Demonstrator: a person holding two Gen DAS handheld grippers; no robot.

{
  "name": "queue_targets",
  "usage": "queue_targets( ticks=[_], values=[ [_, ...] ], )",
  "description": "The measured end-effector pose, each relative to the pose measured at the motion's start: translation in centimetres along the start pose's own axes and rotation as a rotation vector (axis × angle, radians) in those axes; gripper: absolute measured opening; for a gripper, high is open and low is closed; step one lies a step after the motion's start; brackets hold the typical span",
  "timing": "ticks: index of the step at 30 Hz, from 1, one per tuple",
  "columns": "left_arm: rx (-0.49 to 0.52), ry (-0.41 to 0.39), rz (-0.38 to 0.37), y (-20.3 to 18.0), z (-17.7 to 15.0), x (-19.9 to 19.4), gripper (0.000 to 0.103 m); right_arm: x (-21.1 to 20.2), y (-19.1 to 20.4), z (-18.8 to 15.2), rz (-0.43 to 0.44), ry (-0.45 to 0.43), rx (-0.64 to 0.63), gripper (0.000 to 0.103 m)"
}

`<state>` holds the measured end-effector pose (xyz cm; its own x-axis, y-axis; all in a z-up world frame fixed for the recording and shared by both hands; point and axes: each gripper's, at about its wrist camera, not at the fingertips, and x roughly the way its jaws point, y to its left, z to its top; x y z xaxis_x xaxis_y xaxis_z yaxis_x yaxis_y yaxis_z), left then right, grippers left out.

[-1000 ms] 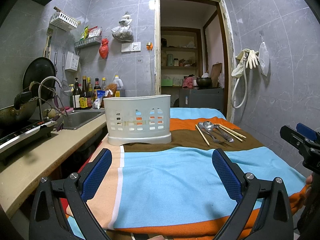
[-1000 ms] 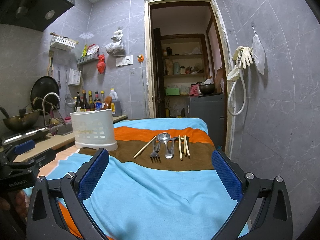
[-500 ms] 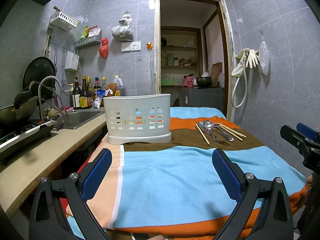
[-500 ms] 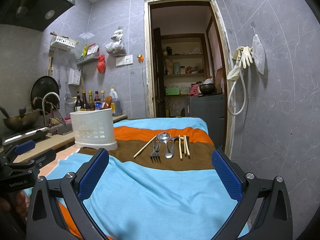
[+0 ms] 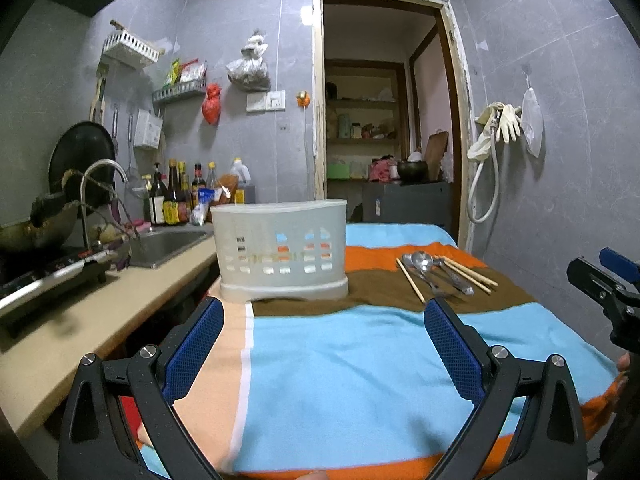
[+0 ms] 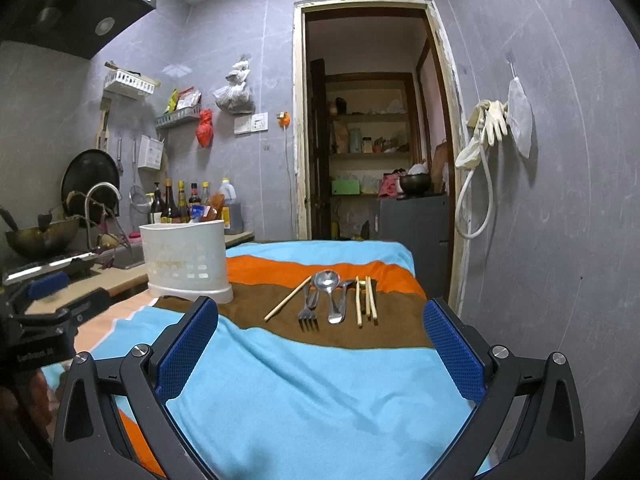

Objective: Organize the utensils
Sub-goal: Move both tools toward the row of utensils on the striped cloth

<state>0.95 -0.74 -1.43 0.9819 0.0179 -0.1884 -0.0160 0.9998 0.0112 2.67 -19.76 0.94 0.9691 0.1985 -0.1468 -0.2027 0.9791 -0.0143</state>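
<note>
You are holding both the left gripper [image 5: 323, 336] and right gripper [image 6: 320, 336] wide open, gripping nothing; metal cutlery and wooden chopsticks [image 6: 332, 298] are lying on the striped cloth's [image 6: 312, 392] brown band, the white slotted plastic caddy [image 6: 185, 255] standing at its left edge.

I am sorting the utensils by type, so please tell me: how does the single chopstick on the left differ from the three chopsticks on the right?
The single chopstick lies slanted and alone, left of the fork; the three chopsticks lie nearly parallel, close together, right of the spoons. All look like light wood and rest on the brown stripe of the cloth.

Grey tiled walls [image 6: 560, 200], open doorway [image 6: 372, 120]
</note>
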Motion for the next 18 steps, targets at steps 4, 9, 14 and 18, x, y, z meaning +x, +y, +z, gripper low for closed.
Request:
queue_targets(
  ticks=[4, 9, 14, 18],
  values=[
    [0.013, -0.051, -0.002, -0.2, 1.5, 0.1, 0.098, 0.3, -1.0, 1.2, -0.012, -0.025, -0.017, 0.103],
    [0.047, -0.113, -0.004, -0.9, 3.7, 0.6, 0.098, 0.5, -2.1, 3.0, -0.023, -0.077, -0.044, 0.103],
    [0.045, -0.146, -0.010, -1.3, 6.0, 1.6, 0.098, 1.1, -3.3, 4.7, -0.035, -0.134, -0.051, 0.103],
    [0.047, -0.156, -0.021, -1.6, 7.8, 2.5, 0.098, 1.8, -3.9, 6.2, -0.035, -0.163, -0.057, 0.103]
  ],
)
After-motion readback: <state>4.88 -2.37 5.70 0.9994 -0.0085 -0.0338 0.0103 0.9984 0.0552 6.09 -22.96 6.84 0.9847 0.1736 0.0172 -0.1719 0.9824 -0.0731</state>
